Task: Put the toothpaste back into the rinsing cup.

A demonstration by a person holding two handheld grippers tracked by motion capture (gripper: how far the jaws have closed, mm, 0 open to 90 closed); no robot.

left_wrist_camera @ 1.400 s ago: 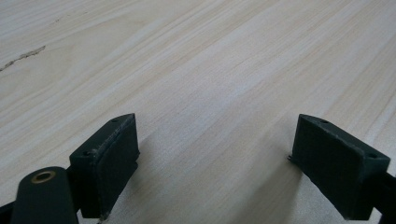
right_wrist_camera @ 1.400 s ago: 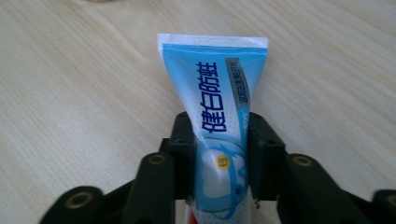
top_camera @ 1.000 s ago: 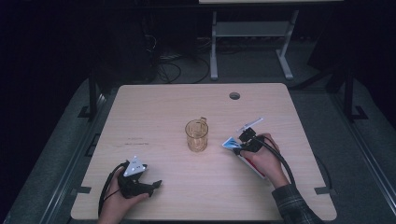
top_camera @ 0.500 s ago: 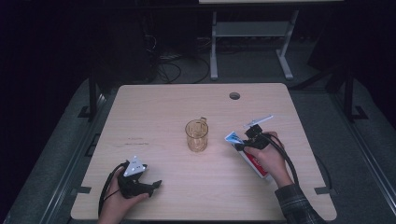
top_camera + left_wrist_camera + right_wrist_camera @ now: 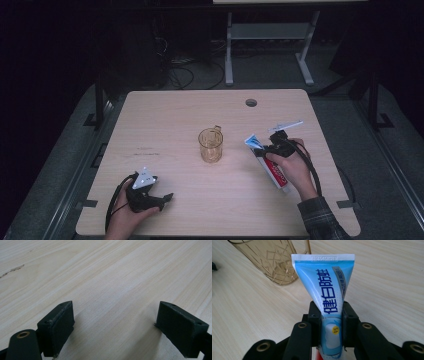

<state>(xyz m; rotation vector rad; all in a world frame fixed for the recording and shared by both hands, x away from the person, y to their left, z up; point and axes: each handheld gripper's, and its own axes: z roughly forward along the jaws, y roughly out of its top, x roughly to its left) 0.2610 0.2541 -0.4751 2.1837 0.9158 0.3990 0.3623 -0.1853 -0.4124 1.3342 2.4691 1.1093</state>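
High view is showing you at the near edge of the worktop, with your right tool sitting to the right of the amber glass mug and your left tool resting low near the front left corner. Your right tool is clamping a toothpaste tube; the tube's flat crimped end is pointing toward the mug, and its red-and-white part is running back under your right hand toward the near edge. The tube and the mug are staying apart, with bare wood showing between them.

Right gripper view is giving you the closer look: the two black jaws are pressing on either side of the toothpaste tube, around the part where the blue print is narrowing toward the body. The crimped end is sticking out well past the jaws and is hanging above the wood. The mug is standing upright beyond it, up and to the left, its handle turned toward the tube's end.

Left gripper view is showing your left tool's jaws standing wide apart, with nothing but pale wood grain between them. They are lying close over the worktop. In the high view your left hand is wrapping the grip, with the cable looping round to its left.
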